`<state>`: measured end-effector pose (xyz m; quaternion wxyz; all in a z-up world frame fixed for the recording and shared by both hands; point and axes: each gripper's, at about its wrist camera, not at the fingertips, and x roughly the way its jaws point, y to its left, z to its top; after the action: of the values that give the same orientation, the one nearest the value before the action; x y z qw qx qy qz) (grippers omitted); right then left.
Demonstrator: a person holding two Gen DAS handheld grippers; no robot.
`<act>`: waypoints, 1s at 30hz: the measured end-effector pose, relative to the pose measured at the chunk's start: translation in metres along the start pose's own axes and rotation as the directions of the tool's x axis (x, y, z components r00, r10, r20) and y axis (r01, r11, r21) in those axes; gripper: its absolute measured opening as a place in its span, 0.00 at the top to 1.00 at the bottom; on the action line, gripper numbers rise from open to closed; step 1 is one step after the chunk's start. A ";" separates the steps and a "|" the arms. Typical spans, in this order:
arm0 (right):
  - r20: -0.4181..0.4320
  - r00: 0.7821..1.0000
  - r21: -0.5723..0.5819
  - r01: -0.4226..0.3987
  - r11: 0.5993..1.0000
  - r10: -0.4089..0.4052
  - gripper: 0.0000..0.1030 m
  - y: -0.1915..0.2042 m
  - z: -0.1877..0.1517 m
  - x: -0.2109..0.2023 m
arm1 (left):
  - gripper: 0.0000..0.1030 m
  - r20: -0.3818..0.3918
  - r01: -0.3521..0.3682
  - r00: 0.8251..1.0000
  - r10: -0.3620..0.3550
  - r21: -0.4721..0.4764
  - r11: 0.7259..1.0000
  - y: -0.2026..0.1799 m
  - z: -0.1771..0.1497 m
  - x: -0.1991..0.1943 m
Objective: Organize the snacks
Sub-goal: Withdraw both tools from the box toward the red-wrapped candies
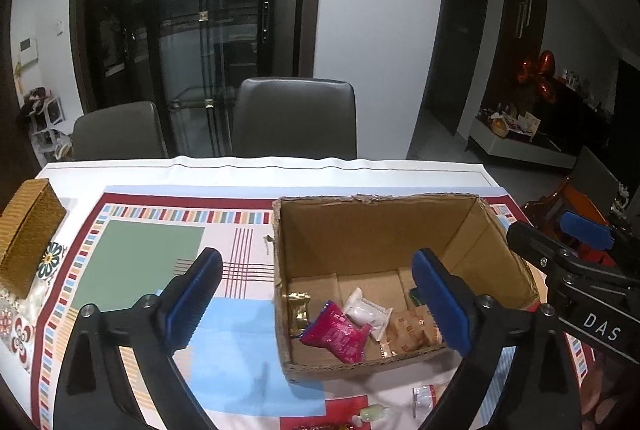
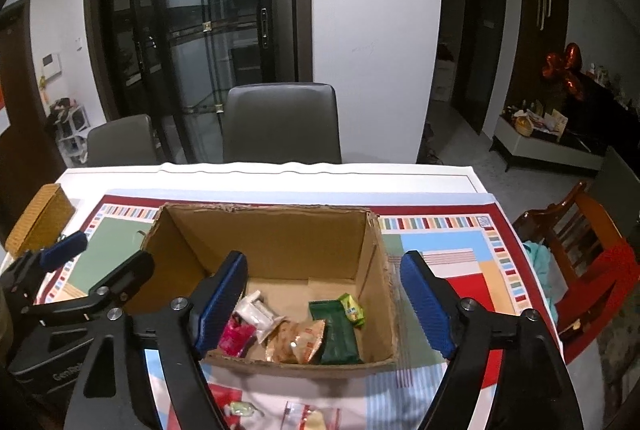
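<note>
Cardboard box point(image 1: 384, 226) sits on the patterned tablecloth point(image 1: 152, 242), centre-right in the left wrist view, centre in the right wrist view. Snacks lie on its floor near the front wall: pink packet point(image 1: 336, 332), white packet point(image 1: 366, 312), gold-wrapped piece point(image 1: 298, 312) at the left, tan biscuit pack point(image 1: 412, 330). Right wrist view adds a dark green pack point(image 2: 334, 330) w/ a small yellow-green packet point(image 2: 352, 308) beside it, right of the biscuits.

Left gripper point(image 1: 320, 310): jaws wide apart, nothing between the blue pads; one finger over the cloth left of the box, the other over the box's right part. Right gripper point(image 2: 326, 306): jaws also released, empty, straddling the box's right half; left finger above the pink packet, right finger outside the right wall.

More snacks on the cloth in front of the box, bottom of frame: pale green candy point(image 1: 374, 414) and a clear-wrapped piece point(image 1: 426, 396). Woven basket point(image 1: 28, 234) at far left edge. Two grey chairs point(image 1: 296, 117) behind the table.
</note>
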<state>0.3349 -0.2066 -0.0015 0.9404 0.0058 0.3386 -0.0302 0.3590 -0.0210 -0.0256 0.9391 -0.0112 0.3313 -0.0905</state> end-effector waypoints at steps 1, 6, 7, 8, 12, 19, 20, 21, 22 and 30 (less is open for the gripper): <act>0.000 1.000 0.001 0.002 1.000 -0.002 0.23 0.000 -0.001 -0.001 | 0.05 0.001 -0.004 1.000 0.004 0.001 1.000 0.000 0.000 -0.001; 0.007 1.000 0.003 0.007 1.000 -0.007 0.23 0.000 -0.002 -0.008 | 0.05 0.006 -0.024 1.000 0.024 -0.001 1.000 0.005 -0.002 -0.009; 0.009 1.000 0.004 0.007 1.000 -0.007 0.23 0.000 -0.002 -0.009 | 0.05 0.008 -0.027 1.000 0.027 0.000 1.000 0.005 -0.003 -0.011; 0.011 1.000 0.003 0.008 1.000 -0.008 0.23 0.000 -0.002 -0.011 | 0.05 0.009 -0.030 0.999 0.030 0.002 1.000 0.005 -0.003 -0.013; 0.019 1.000 0.004 0.007 1.000 -0.007 0.23 -0.001 -0.003 -0.016 | 0.05 0.010 -0.038 0.999 0.038 0.007 0.999 0.005 -0.006 -0.020; 0.028 1.000 0.005 0.003 1.000 -0.003 0.23 -0.001 -0.008 -0.026 | 0.05 0.017 -0.050 0.999 0.049 0.016 0.999 0.005 -0.012 -0.035; 0.028 1.000 0.005 0.003 1.000 -0.003 0.23 -0.001 -0.010 -0.028 | 0.05 0.018 -0.050 0.999 0.049 0.017 0.999 0.005 -0.013 -0.037; 0.028 1.000 0.004 0.002 1.000 -0.002 0.23 -0.001 -0.011 -0.029 | 0.05 0.019 -0.050 0.999 0.050 0.016 0.999 0.005 -0.014 -0.038; 0.028 1.000 0.003 0.002 1.000 -0.002 0.23 -0.001 -0.012 -0.031 | 0.05 0.018 -0.050 0.999 0.050 0.015 0.999 0.006 -0.016 -0.040; 0.025 1.000 -0.001 0.004 1.000 -0.004 0.23 -0.001 -0.025 -0.041 | 0.05 0.016 -0.061 0.998 0.061 0.026 0.998 0.005 -0.029 -0.051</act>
<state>0.2873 -0.2047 0.0048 0.9445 0.0041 0.3270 -0.0318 0.3026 -0.0057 -0.0173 0.9441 0.0107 0.3229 -0.0660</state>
